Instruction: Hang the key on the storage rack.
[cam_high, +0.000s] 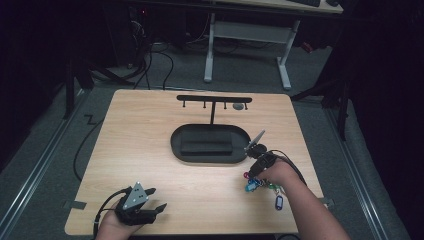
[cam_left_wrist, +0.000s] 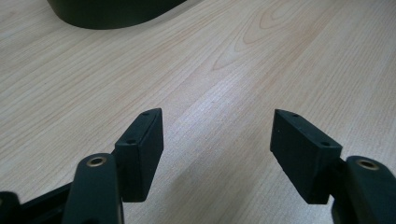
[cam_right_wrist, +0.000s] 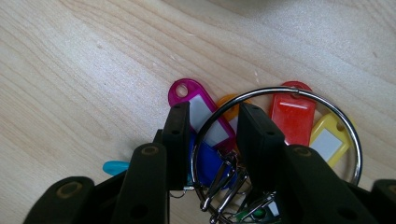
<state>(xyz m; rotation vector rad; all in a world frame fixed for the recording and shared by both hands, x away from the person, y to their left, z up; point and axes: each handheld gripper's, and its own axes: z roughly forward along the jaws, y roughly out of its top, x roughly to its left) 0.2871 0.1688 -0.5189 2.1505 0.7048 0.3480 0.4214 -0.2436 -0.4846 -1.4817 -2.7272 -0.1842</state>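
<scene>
A bunch of coloured key tags (cam_right_wrist: 289, 121) on a big metal ring (cam_right_wrist: 280, 91) lies on the wooden surface (cam_high: 150, 150) near its right edge, on the near side of the black oval tray (cam_high: 210, 142). The right gripper (cam_right_wrist: 212, 123) is down on the bunch, its jaws partly open and set astride the left arc of the ring and the pink tag (cam_right_wrist: 196, 105); I cannot tell whether they press on them. The left gripper (cam_left_wrist: 217, 135) sits at the near left, jaws wide open over bare wood, holding nothing.
</scene>
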